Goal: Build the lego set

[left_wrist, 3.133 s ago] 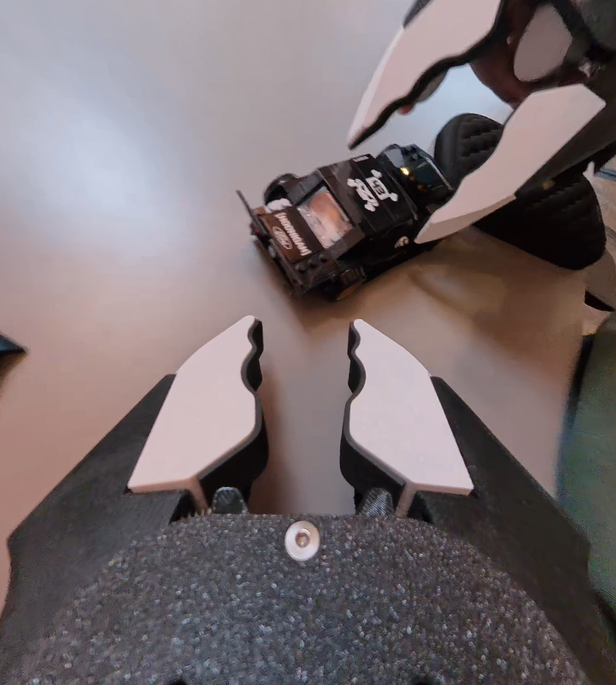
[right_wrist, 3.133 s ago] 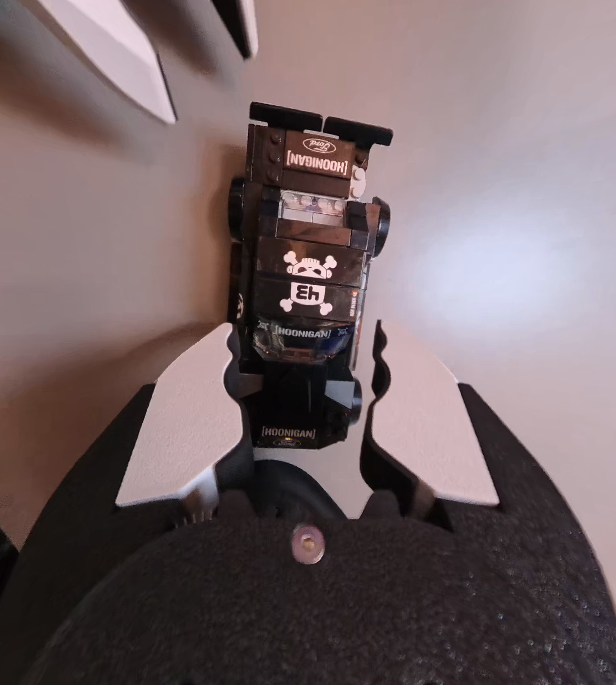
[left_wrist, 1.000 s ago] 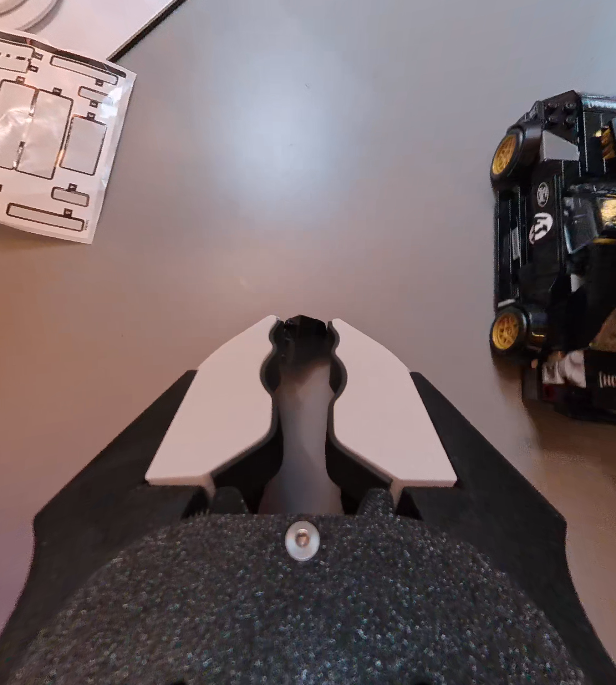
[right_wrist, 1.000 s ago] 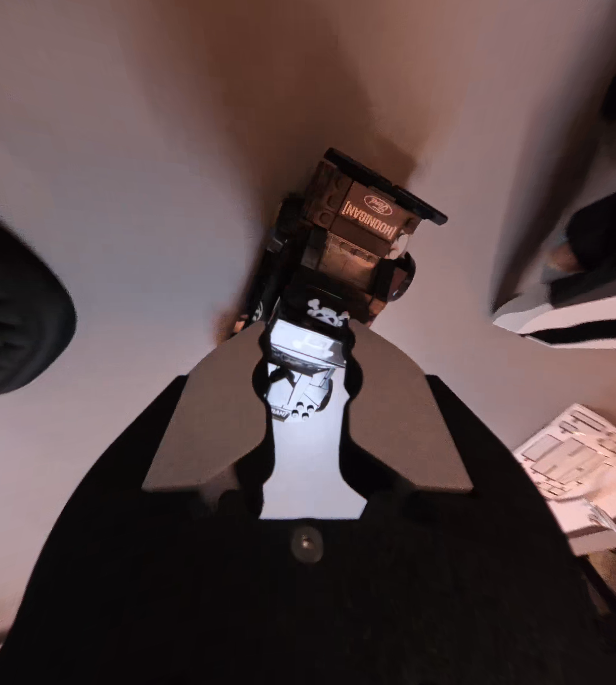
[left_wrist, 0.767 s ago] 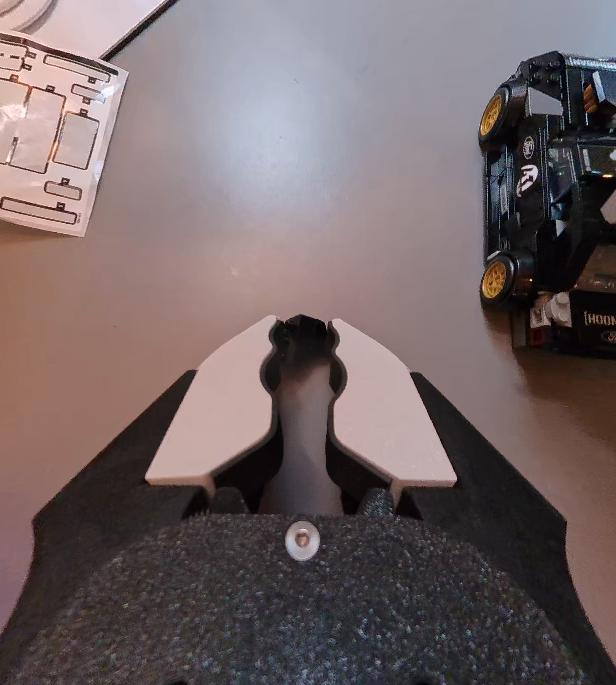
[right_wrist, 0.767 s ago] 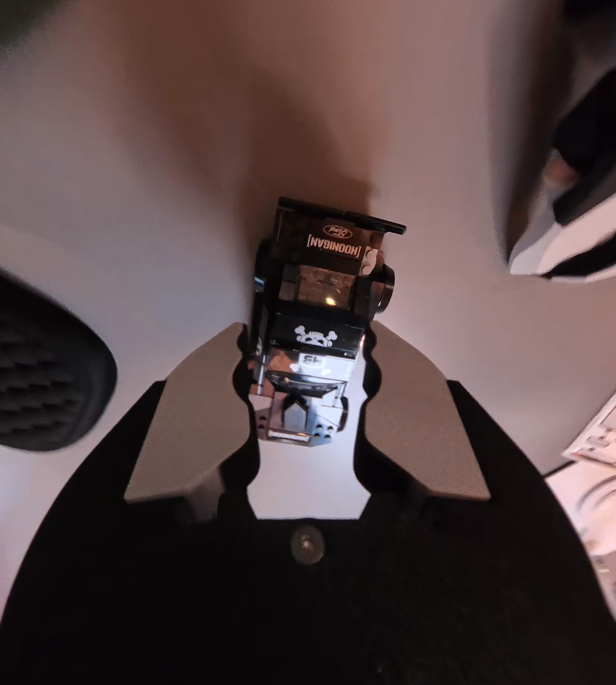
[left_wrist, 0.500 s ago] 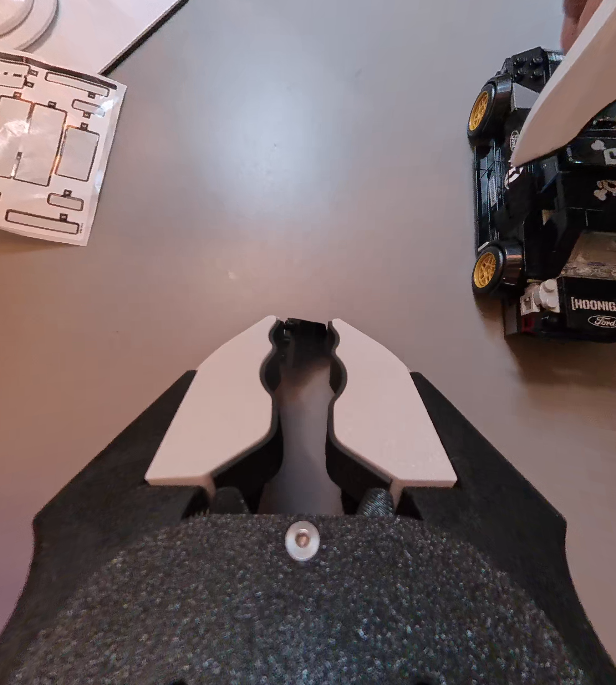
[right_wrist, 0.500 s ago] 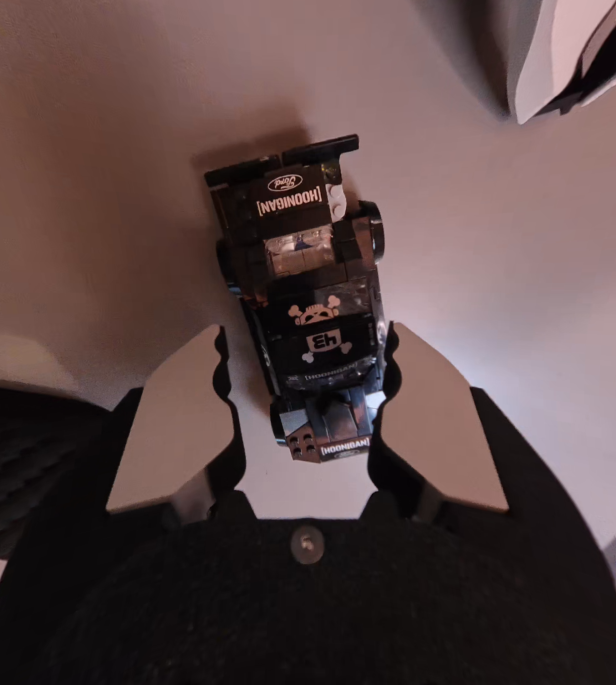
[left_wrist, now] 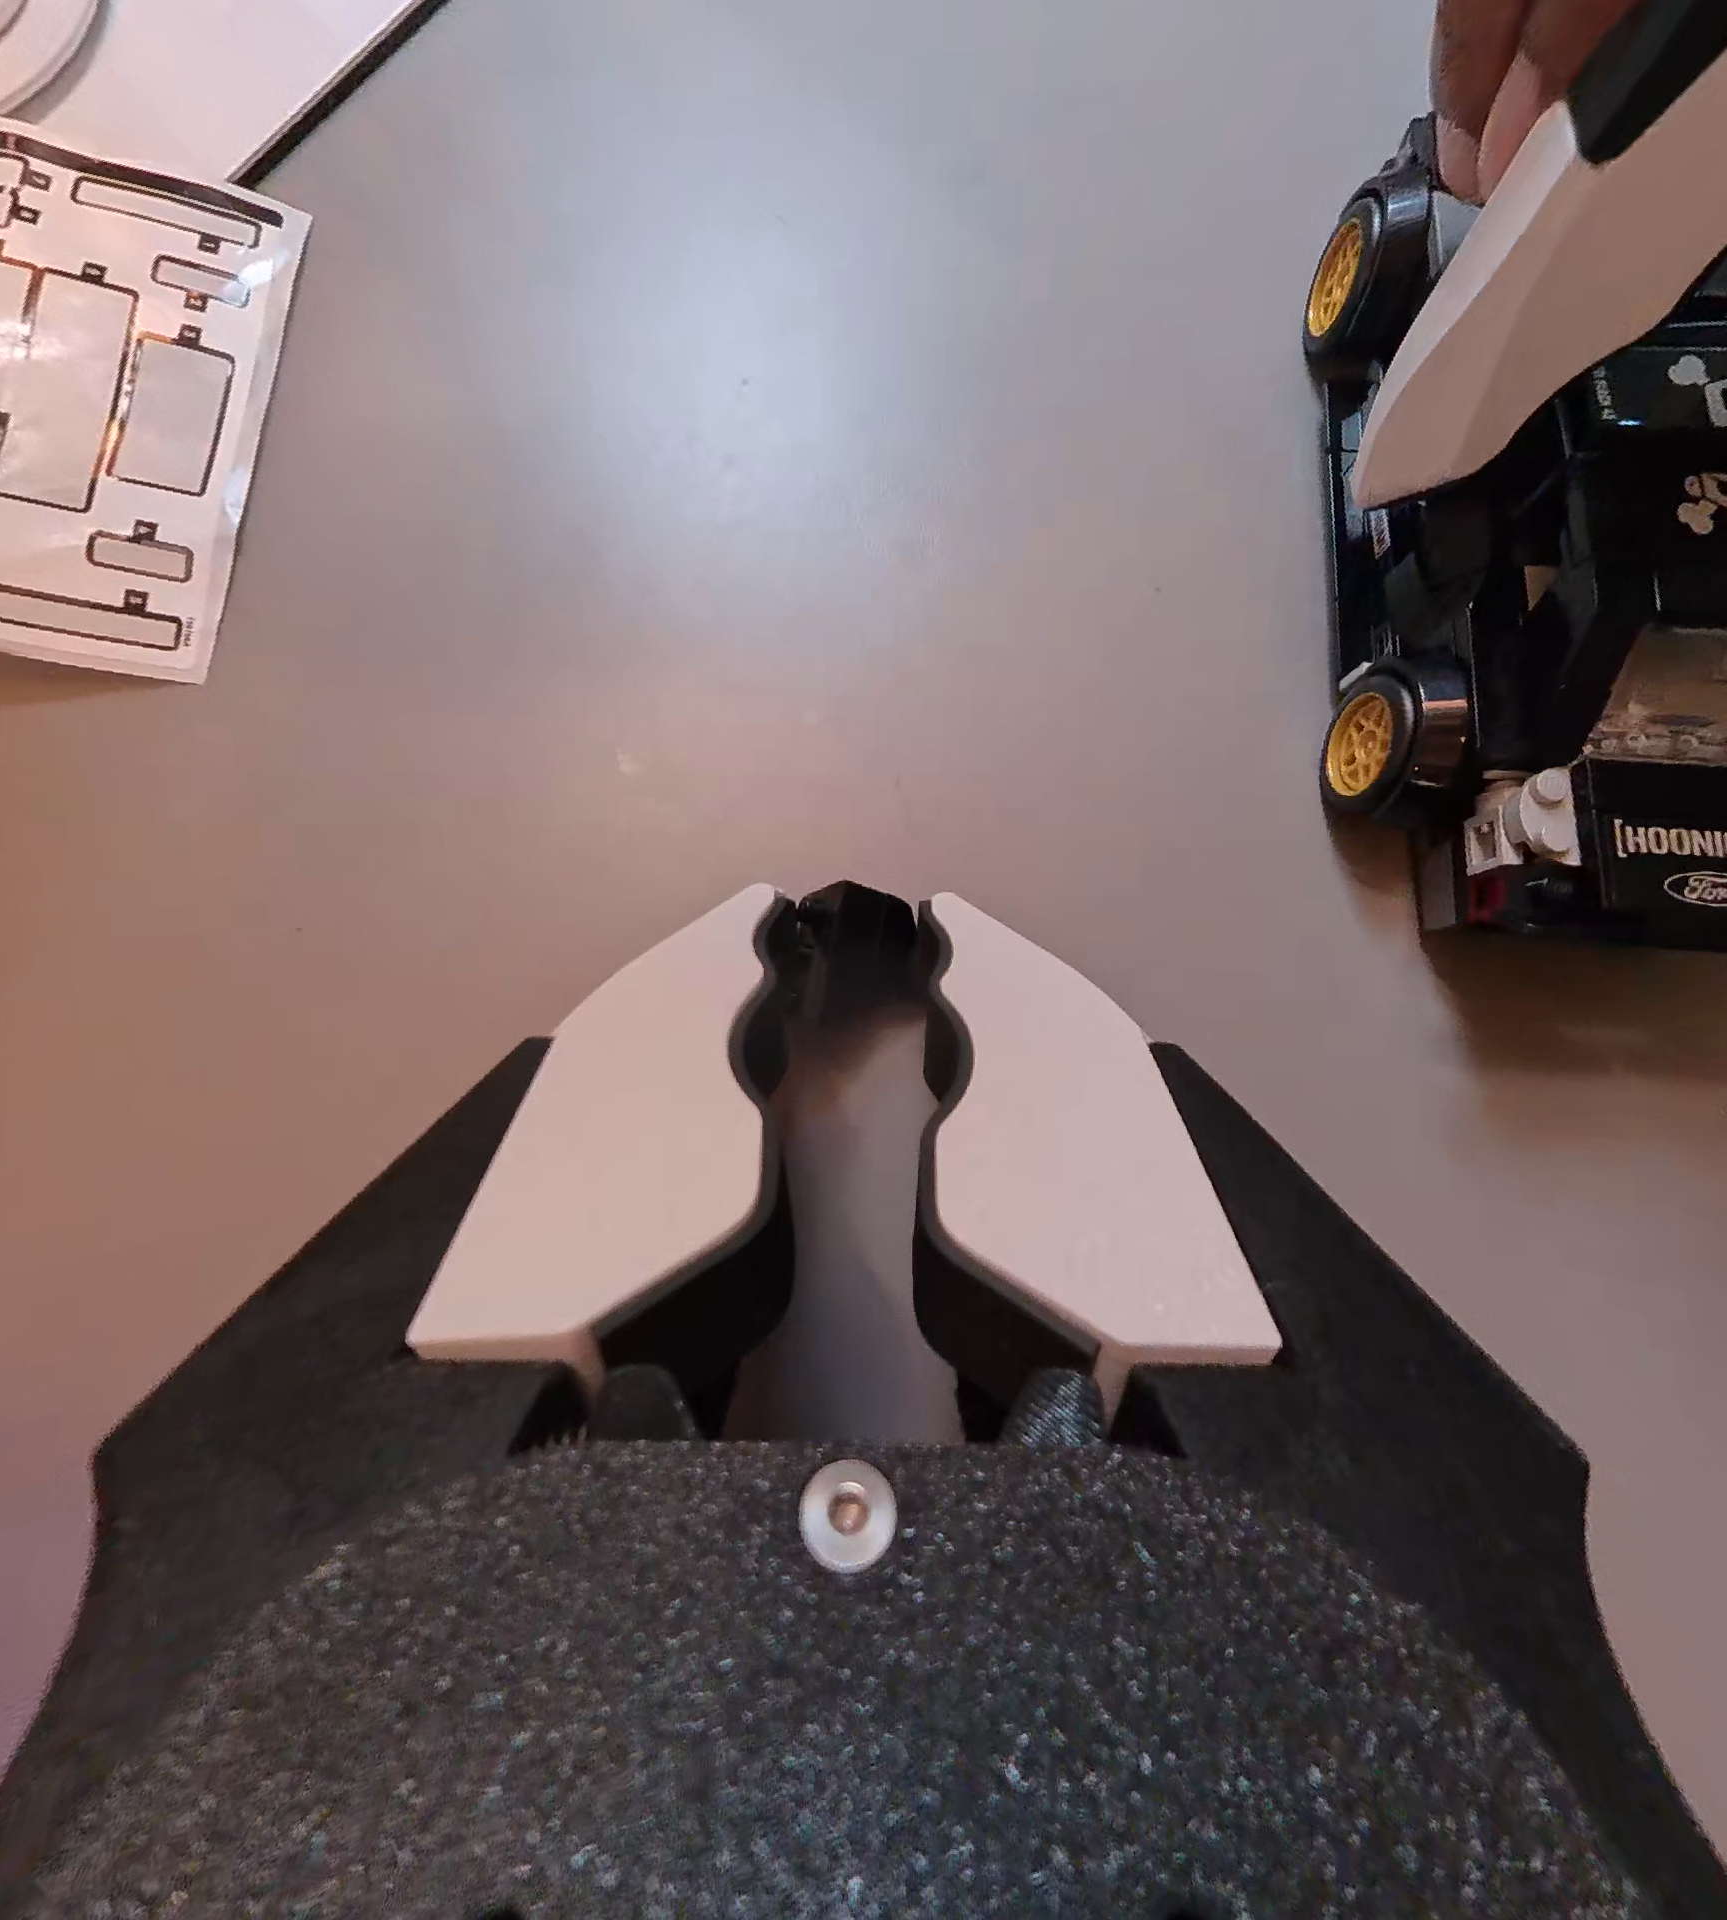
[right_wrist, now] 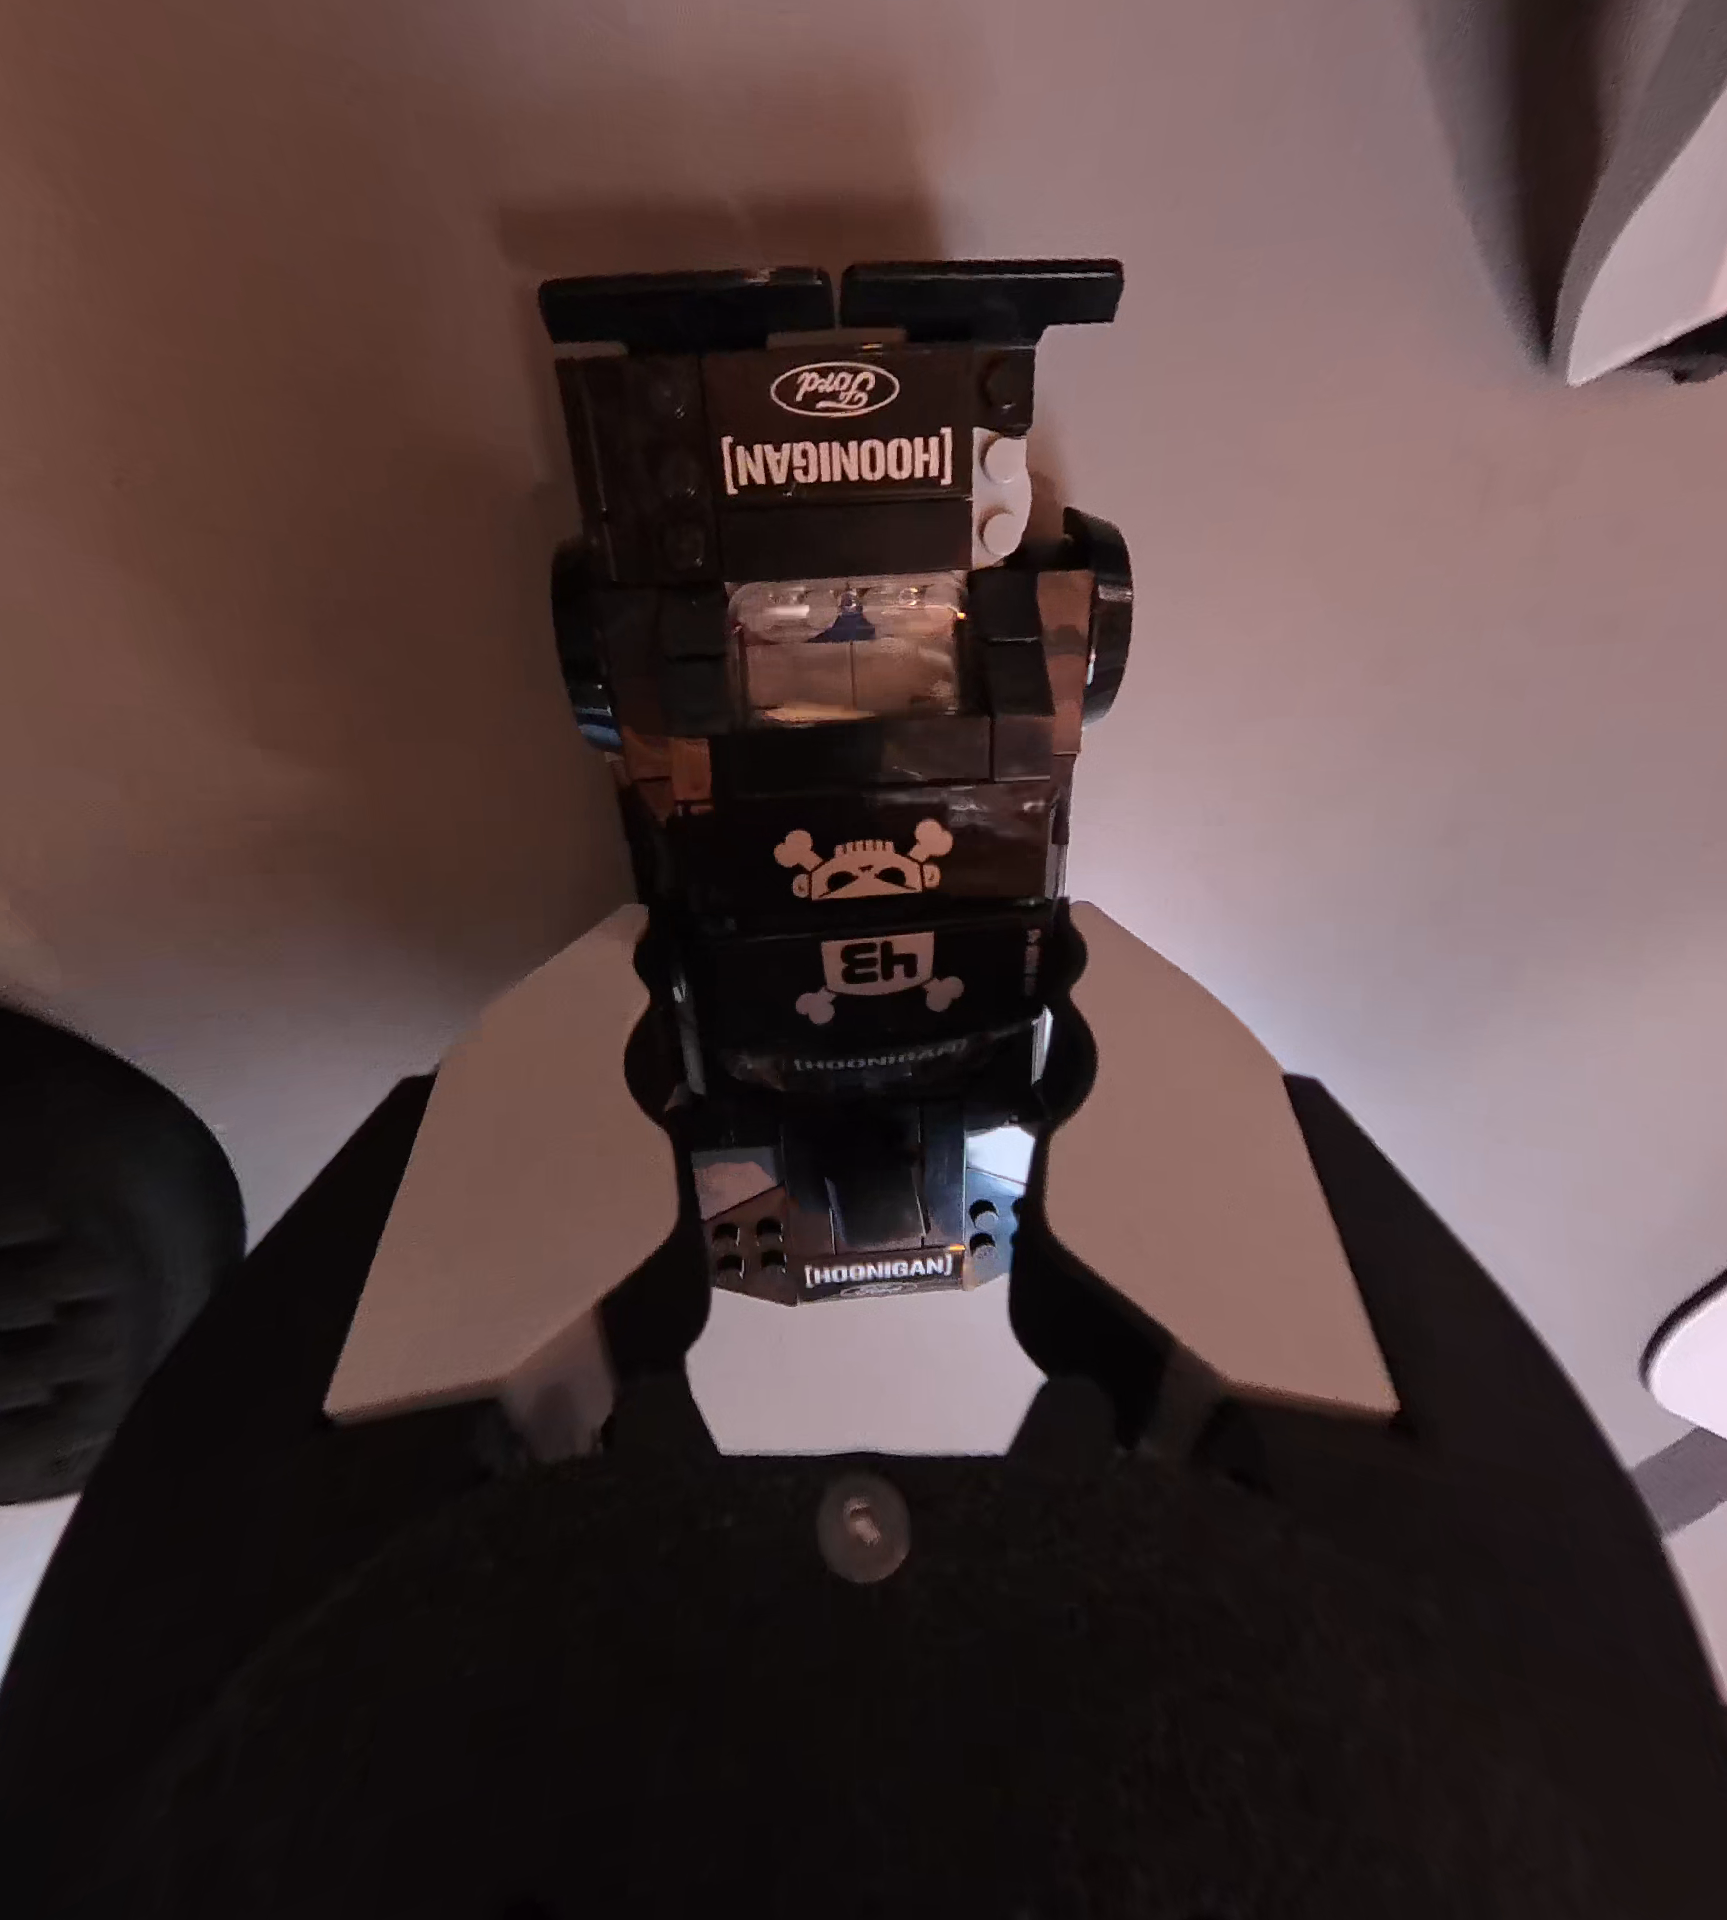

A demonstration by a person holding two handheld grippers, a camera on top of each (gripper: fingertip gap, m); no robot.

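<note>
Now the right tongs have been closed around the car; a small black piece is gripped in the left tongs, yet to be fitted on a nearly complete build.

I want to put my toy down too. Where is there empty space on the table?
The widest bare patch of table lies between the sticker sheet and the black toy car, ahead of the left gripper. It is crowded at the car, where the right gripper straddles it.

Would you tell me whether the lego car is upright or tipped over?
Upright: the lego car rests on its yellow-hubbed wheels, roof up.
</note>
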